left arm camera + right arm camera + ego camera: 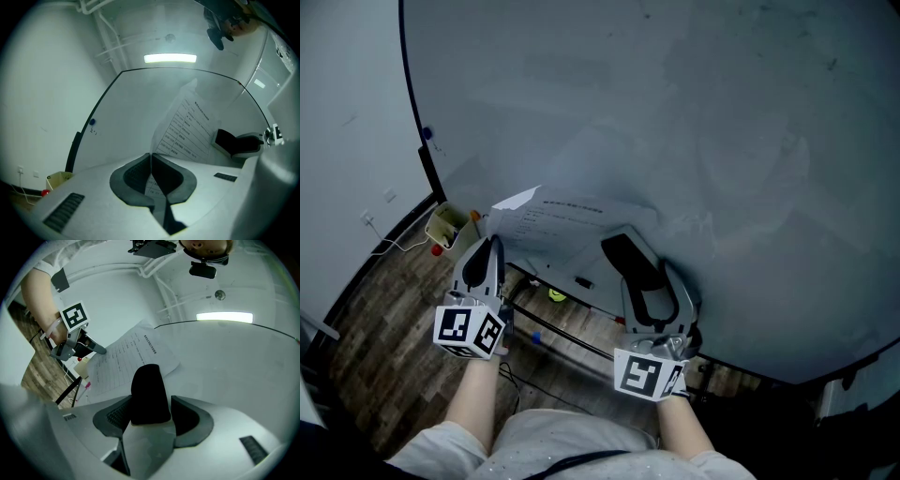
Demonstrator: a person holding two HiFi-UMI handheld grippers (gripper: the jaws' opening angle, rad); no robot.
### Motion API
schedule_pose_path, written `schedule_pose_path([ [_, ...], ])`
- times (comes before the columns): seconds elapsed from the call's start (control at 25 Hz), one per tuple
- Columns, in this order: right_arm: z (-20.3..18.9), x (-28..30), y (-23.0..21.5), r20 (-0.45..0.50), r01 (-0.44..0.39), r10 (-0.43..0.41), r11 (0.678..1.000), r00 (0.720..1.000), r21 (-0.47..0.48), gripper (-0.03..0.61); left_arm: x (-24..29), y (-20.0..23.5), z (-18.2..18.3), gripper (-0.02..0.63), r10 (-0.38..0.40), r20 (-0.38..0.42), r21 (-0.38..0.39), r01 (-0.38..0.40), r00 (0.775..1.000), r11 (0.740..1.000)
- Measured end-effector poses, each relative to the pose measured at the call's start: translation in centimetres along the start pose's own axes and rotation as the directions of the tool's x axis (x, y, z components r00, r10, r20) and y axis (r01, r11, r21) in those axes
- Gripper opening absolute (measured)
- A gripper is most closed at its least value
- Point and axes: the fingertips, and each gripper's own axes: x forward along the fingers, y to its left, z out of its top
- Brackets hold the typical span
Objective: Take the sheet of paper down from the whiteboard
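step: sheet of paper [558,217] looks mid-removal from the whiteboard [694,141]; its top-left corner curls off the board.
L: left gripper [150,161] jaws pinched tight on the sheet's left edge, low down; paper runs btwn the pads.
R: right gripper [151,403] jaws fairly wide, clamped on a black block [147,387], prob the eraser/holder. Block tip sits by the sheet's lower-right corner; touching the board or not, can't tell.
next: prob get the block clear of the corner, then draw the sheet away w/ L. Go slow, thin paper could tear at the pinch.
around: blue dot [427,134] on board, well apart from the sheet; yellowish box [445,225] on wood floor [384,319] below.
in the way: nothing btwn grippers & sheet, only the block if it pins the corner.
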Motion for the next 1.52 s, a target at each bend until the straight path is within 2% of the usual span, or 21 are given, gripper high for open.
schedule_pose_path([
  [0.28, 0.2, -0.1, 0.0, 0.004, -0.001, 0.001, 1.0, 1.0, 0.0, 0.261, -0.1, 0.5, 0.3, 0.02, 0.015, 0.01, 0.005, -0.015, 1.0, 1.0],
  [0.64, 0.2, -0.1, 0.1, 0.009, -0.007, 0.007, 1.0, 1.0, -0.004, 0.261, -0.4, 1.4, 0.3, 0.02, 0.049, 0.017, -0.044, -0.048, 0.999, 0.998],
  [0.84, 0.2, -0.2, 0.2, 0.01, -0.008, 0.008, 1.0, 1.0, -0.003, 0.261, -1.0, 2.9, 0.6, 0.02, 0.087, 0.028, -0.09, -0.084, 0.996, 0.992],
  [1.0, 0.2, -0.2, 0.2, 0.011, -0.007, 0.007, 1.0, 1.0, -0.005, 0.261, -1.5, 3.8, 0.7, 0.018, 0.093, 0.026, -0.167, -0.088, 0.995, 0.982],
  [1.12, -0.4, -0.1, -0.1, 0.007, -0.009, 0.009, 1.0, 1.0, -0.007, 0.261, -1.1, 3.5, 0.2, 0.018, 0.093, -0.002, -0.207, -0.091, 0.996, 0.974],
  [1.52, -0.4, 0.5, 0.1, 0.006, -0.031, 0.031, 1.0, 1.0, -0.004, 0.261, -0.9, 2.4, -1.4, 0.018, 0.08, -0.138, -0.257, -0.114, 0.987, 0.96],
])
